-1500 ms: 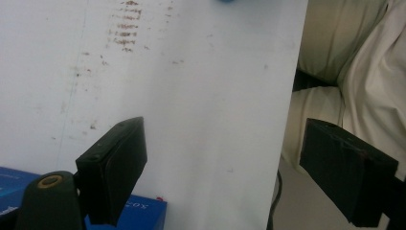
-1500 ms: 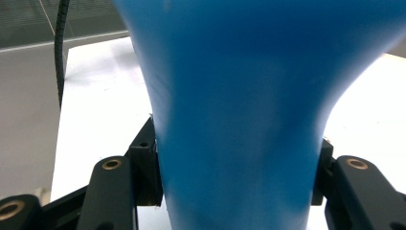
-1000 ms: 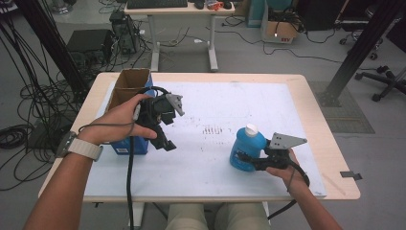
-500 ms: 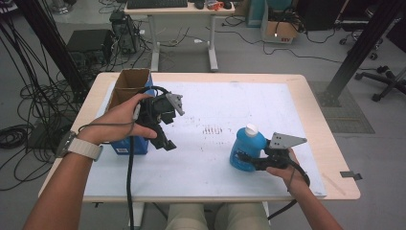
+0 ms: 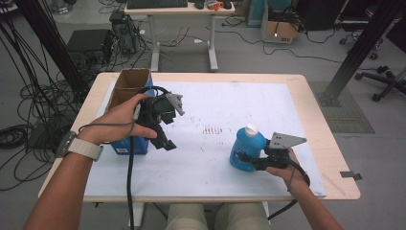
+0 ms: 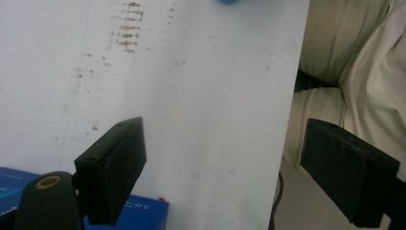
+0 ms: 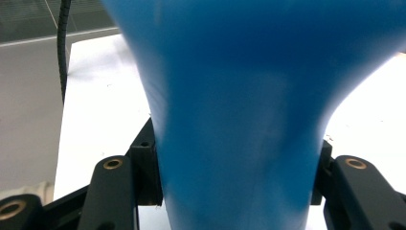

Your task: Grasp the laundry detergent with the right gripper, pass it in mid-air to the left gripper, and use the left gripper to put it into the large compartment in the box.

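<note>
A blue bottle (image 5: 245, 149) with a white cap (image 5: 251, 129) stands upright on the white mat, right of centre. My right gripper (image 5: 249, 160) is shut on its lower body from the near side; in the right gripper view the bottle (image 7: 230, 96) sits between both jaws of the gripper (image 7: 234, 175). My left gripper (image 5: 165, 130) is held above the mat's left part, beside a blue box (image 5: 125, 145). In the left gripper view this gripper (image 6: 230, 177) is open with nothing between its jaws, and the blue box (image 6: 143, 211) lies at the bottom left.
An open cardboard box (image 5: 130, 82) stands at the table's far left, behind the blue box. The mat (image 5: 215, 108) has brown marks (image 5: 213, 129) at its centre. The person's trousers (image 6: 354, 72) lie past the table's near edge. Desks and cables fill the floor beyond.
</note>
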Tool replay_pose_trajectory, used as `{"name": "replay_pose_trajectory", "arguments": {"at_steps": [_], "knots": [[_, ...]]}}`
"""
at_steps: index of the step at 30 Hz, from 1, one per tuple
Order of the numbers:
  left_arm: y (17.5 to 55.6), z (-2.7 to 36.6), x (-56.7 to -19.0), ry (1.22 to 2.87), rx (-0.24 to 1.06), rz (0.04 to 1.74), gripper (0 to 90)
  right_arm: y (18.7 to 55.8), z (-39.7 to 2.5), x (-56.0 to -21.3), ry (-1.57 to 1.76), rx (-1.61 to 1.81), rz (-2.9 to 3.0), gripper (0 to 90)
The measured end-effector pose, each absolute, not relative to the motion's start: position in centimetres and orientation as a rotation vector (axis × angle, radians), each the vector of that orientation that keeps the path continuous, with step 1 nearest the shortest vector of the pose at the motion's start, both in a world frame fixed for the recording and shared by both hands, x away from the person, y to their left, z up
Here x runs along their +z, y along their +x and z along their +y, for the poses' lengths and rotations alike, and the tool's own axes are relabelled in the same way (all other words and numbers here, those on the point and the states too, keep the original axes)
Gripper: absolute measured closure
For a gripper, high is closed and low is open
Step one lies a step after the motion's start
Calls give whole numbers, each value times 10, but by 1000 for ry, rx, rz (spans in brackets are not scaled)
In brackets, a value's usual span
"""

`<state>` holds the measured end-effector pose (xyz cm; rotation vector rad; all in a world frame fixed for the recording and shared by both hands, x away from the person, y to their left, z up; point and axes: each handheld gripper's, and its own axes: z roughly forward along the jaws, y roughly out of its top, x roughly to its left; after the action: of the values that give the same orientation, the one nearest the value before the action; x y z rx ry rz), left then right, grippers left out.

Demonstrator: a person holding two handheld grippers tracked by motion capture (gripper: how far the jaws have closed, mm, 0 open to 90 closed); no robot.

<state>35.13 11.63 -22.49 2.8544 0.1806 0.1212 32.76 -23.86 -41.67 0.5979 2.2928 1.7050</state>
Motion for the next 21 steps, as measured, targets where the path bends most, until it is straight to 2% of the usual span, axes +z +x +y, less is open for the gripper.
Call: {"name": "replay_pose_trajectory", "arguments": {"at_steps": [21], "knots": [[351,116,-224,2853,123,190,160,327,-238,-417,603,1703,2298,432]]}}
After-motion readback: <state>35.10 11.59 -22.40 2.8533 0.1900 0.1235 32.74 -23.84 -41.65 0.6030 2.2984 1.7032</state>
